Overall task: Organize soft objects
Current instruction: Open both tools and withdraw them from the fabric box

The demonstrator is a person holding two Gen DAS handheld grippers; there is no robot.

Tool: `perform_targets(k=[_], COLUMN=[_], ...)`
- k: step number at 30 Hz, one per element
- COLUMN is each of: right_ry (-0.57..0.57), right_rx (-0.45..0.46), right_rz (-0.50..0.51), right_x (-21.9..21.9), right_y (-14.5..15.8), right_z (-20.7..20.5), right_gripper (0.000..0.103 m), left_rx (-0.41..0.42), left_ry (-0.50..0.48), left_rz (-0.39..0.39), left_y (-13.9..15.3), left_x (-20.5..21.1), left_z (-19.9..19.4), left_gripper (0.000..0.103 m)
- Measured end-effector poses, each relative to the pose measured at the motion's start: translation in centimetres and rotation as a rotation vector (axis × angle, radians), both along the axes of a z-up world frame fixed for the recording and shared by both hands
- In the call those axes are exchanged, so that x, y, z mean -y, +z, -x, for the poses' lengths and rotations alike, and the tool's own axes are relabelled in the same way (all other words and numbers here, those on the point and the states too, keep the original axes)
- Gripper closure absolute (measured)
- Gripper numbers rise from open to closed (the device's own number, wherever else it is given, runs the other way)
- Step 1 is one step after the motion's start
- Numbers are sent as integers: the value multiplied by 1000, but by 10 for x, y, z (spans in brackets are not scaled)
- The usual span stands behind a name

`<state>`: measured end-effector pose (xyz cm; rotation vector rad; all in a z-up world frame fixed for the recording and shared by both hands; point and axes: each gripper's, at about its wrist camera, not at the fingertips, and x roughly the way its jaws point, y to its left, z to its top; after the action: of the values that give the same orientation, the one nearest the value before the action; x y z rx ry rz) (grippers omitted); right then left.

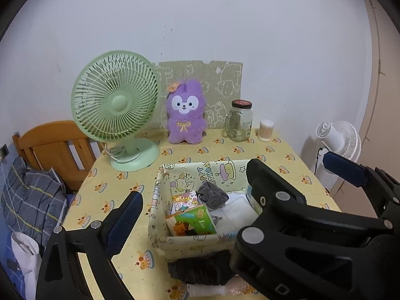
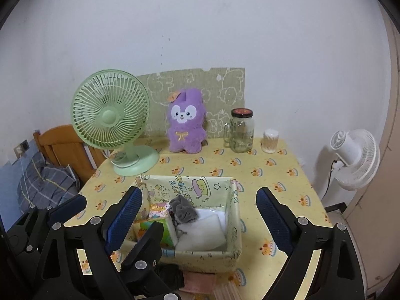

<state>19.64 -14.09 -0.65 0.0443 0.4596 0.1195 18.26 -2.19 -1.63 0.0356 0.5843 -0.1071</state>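
Observation:
A cartoon-print fabric basket (image 1: 190,245) (image 2: 232,225) stands on the yellow tablecloth. It holds a crumpled grey cloth (image 1: 212,196) (image 2: 183,210), folded white cloths (image 1: 237,212) (image 2: 207,232) and a green tissue pack (image 1: 195,221) (image 2: 167,232). A dark cloth (image 1: 200,267) (image 2: 170,275) and a pink one (image 2: 200,278) lie in front of the basket. A purple plush (image 1: 186,112) (image 2: 186,122) sits upright at the back. My left gripper (image 1: 197,195) and right gripper (image 2: 198,191) hover open and empty over the basket's near side, their fingers interleaved.
A green desk fan (image 1: 116,105) stands at the back left, with a glass jar (image 1: 240,122) and a cotton swab tub (image 1: 266,130) at the back right. A white floor fan (image 2: 355,160) stands right of the table. A wooden headboard (image 1: 55,147) and plaid pillow (image 1: 32,200) lie left.

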Motion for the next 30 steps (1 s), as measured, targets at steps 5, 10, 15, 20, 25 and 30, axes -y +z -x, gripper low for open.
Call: perform_targets(k=[5, 10, 15, 20, 25, 30], right_ry=[0, -15, -37, -42, -38, -35], right_rx=[8, 30, 42, 35, 16, -17], right_rz=[13, 22, 33, 39, 21, 15], right_x=[-1, 0, 0, 2, 4, 5], right_y=[7, 13, 15, 10, 0, -14], right_z=[23, 47, 68, 83, 92, 96], right_gripper=[8, 8, 8, 8, 8, 8], left_rx=[30, 52, 55, 52, 40, 9], left_ry=[-12, -19, -29, -30, -35, -29], left_rz=[-3, 5, 1, 0, 4, 15], left_y=[9, 14, 14, 9, 1, -14], left_x=[2, 3, 4, 6, 7, 8], left_z=[22, 42, 58, 71, 79, 84], left_gripper=[6, 6, 6, 6, 5, 5])
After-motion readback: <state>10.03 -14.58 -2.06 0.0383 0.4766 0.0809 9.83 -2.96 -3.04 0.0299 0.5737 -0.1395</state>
